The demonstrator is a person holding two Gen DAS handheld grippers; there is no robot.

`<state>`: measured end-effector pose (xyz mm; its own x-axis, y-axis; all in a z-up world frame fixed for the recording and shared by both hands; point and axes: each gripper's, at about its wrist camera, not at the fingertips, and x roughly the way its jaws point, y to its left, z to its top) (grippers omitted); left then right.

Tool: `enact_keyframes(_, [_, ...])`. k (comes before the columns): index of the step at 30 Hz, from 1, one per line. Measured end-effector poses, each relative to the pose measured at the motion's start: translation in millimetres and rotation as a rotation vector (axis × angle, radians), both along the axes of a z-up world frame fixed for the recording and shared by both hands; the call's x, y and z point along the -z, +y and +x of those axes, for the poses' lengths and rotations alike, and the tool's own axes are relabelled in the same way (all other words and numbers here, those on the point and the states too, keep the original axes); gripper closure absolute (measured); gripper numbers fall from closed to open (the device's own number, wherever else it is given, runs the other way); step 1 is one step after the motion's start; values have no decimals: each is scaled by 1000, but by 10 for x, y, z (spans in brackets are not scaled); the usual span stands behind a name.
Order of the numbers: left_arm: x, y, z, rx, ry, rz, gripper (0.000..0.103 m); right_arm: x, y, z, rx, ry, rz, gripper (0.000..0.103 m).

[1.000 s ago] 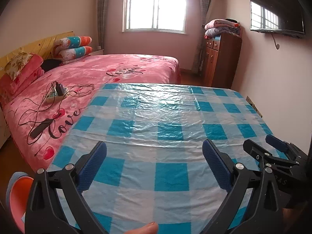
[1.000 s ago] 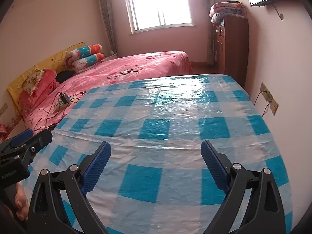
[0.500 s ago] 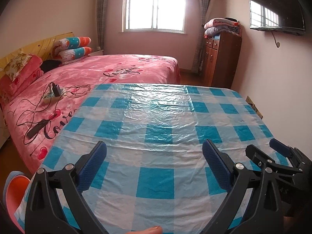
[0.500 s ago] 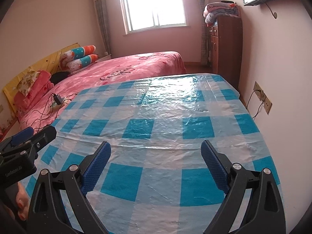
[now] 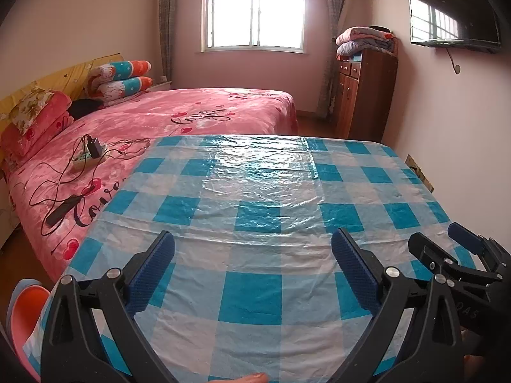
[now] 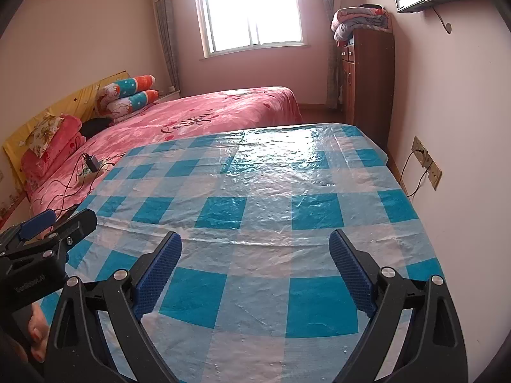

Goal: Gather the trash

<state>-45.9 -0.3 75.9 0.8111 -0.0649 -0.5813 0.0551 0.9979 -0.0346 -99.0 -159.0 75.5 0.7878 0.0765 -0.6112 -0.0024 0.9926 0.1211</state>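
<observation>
A table under a blue-and-white checked plastic cloth [image 5: 255, 191] [image 6: 271, 198] fills both views, and I see no trash on it. My left gripper [image 5: 252, 249] hovers open over the near edge, nothing between its blue pads. My right gripper [image 6: 255, 250] is open too, over the near right part of the cloth. Each gripper shows in the other's view: the right gripper [image 5: 460, 255] at the right edge, the left gripper [image 6: 54, 226] at the left edge, held by a hand [image 6: 35, 335].
A pink bed [image 5: 179, 118] with a power strip and cables [image 5: 86, 156] lies left of the table. A wooden cabinet [image 5: 364, 92] with folded blankets stands at the far right wall, a TV [image 5: 453, 16] above. Wall sockets [image 6: 428, 162] sit right of the table. An orange slipper [image 5: 22, 312] lies low left.
Both grippers have drawn back and risen slightly, so more of the cloth and the room shows. Both stay open.
</observation>
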Motion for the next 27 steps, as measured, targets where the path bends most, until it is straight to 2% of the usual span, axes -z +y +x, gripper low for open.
enact_keyframes(27, [51,35,15,-9,13,3,4,8,16,18,-10,7,-9,11])
